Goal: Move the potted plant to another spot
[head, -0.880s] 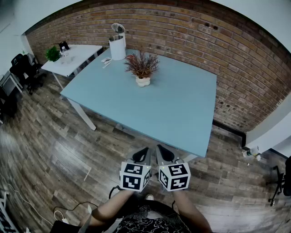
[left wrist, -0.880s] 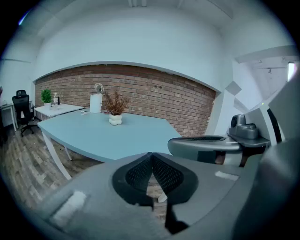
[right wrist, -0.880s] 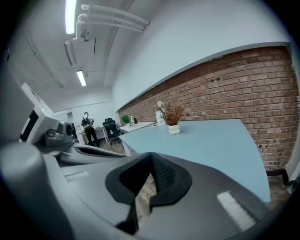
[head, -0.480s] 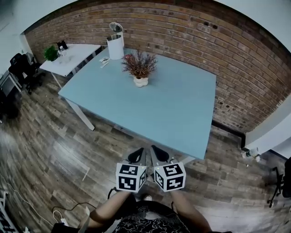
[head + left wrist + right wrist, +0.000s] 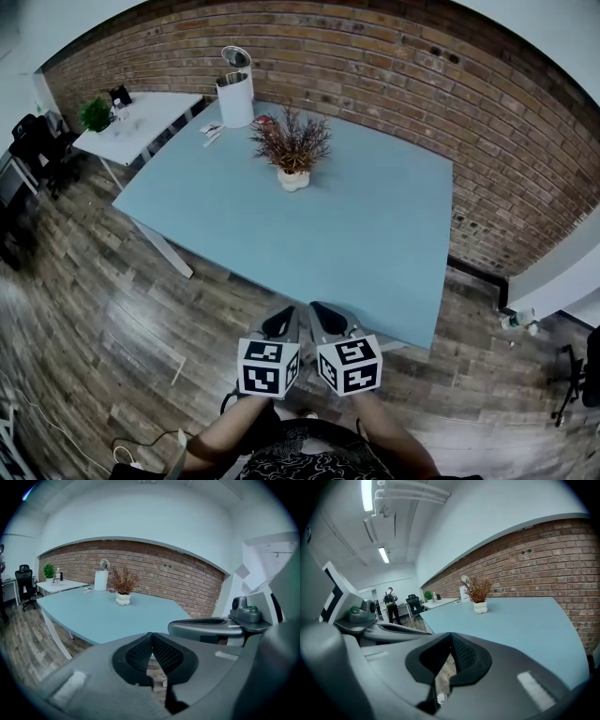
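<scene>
The potted plant (image 5: 292, 150), reddish-brown twigs in a small white pot, stands on the far half of the light blue table (image 5: 356, 234). It also shows far ahead in the left gripper view as the potted plant (image 5: 123, 587) and in the right gripper view as the potted plant (image 5: 479, 595). My left gripper (image 5: 278, 322) and right gripper (image 5: 323, 318) hang side by side over the wood floor, just short of the table's near edge. Both have their jaws shut with nothing between them. Neither is near the plant.
A white cylindrical bin (image 5: 235, 96) with its lid up stands at the table's far left corner. A white desk (image 5: 131, 122) with a green plant (image 5: 95, 114) adjoins on the left, office chairs (image 5: 33, 141) beyond. A brick wall (image 5: 394, 66) backs the table. A person (image 5: 389, 603) stands far off.
The view has shifted slightly toward the table; the plant sits a little lower in the head view. Both grippers stay shut and close together, drifting slightly.
</scene>
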